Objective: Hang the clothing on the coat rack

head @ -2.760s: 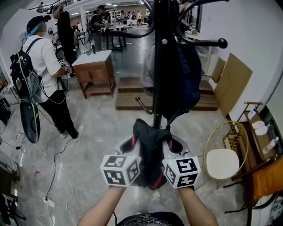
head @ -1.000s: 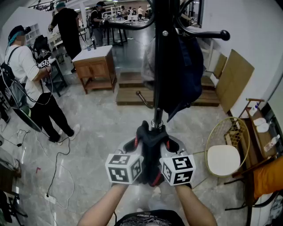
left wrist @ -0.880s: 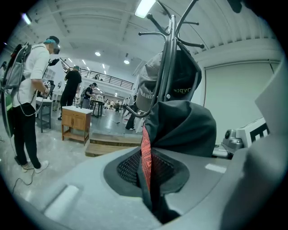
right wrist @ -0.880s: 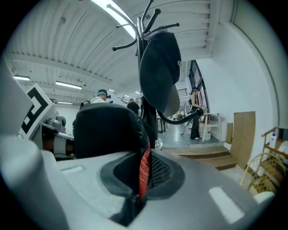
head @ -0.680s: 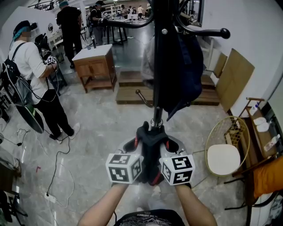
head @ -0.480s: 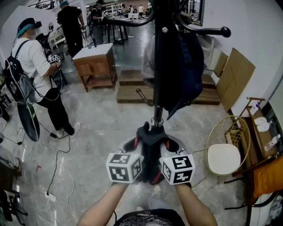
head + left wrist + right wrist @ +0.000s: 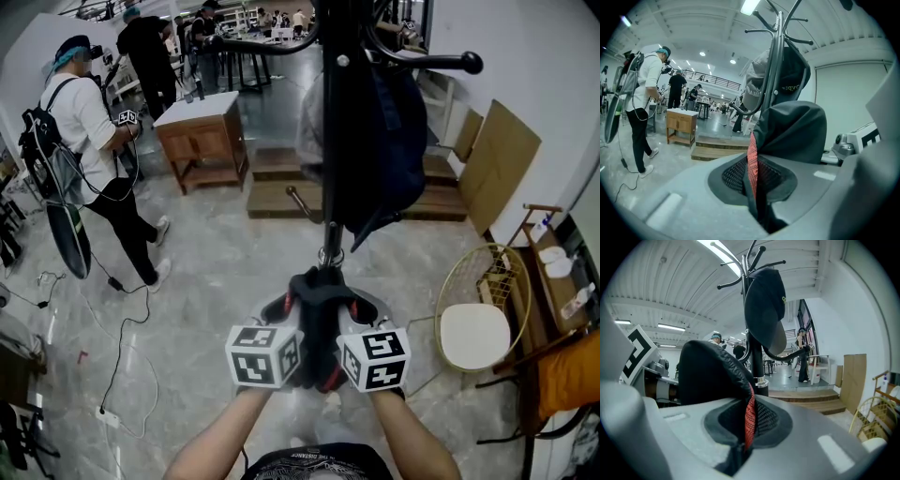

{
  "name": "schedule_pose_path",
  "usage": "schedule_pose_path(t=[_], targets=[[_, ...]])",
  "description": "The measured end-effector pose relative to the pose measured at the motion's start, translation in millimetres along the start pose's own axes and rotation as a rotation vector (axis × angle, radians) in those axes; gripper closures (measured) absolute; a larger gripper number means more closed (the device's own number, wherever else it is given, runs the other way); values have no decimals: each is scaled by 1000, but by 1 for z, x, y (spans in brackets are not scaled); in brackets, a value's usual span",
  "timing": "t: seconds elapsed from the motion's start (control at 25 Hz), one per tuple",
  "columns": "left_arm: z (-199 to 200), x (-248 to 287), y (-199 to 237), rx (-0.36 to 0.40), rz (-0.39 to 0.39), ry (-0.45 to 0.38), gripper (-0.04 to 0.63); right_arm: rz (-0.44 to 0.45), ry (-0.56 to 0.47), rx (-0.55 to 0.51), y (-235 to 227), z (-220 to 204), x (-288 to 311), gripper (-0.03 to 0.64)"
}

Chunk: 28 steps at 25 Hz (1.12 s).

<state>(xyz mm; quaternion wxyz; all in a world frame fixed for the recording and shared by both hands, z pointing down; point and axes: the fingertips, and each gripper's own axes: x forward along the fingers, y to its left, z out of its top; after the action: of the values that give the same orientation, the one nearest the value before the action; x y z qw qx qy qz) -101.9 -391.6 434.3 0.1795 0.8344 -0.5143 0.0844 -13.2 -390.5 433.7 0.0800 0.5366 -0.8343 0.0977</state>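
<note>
A black garment with a red trim is bunched between my two grippers, low in the middle of the head view. My left gripper is shut on its left part, where the red trim runs down between the jaws. My right gripper is shut on its right part. Just beyond the garment stands the black coat rack; its pole rises close ahead and its top hooks fan out above. Dark clothing and a dark cap hang on it.
A person with a backpack stands at the left and others further back. A wooden cabinet and low wooden steps lie behind the rack. A gold wire chair is at the right, a board leans on the wall, and cables trail on the floor.
Both grippers and the garment stay almost still, a touch lower than at first. The person with the backpack has shifted about at the left; the person in black moved back.
</note>
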Motion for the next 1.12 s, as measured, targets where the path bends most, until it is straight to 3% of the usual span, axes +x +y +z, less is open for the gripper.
schedule_pose_path(t=[1.12], targets=[[-19, -11, -2, 13, -3, 30, 563, -17, 14, 17, 9, -19, -8, 597]])
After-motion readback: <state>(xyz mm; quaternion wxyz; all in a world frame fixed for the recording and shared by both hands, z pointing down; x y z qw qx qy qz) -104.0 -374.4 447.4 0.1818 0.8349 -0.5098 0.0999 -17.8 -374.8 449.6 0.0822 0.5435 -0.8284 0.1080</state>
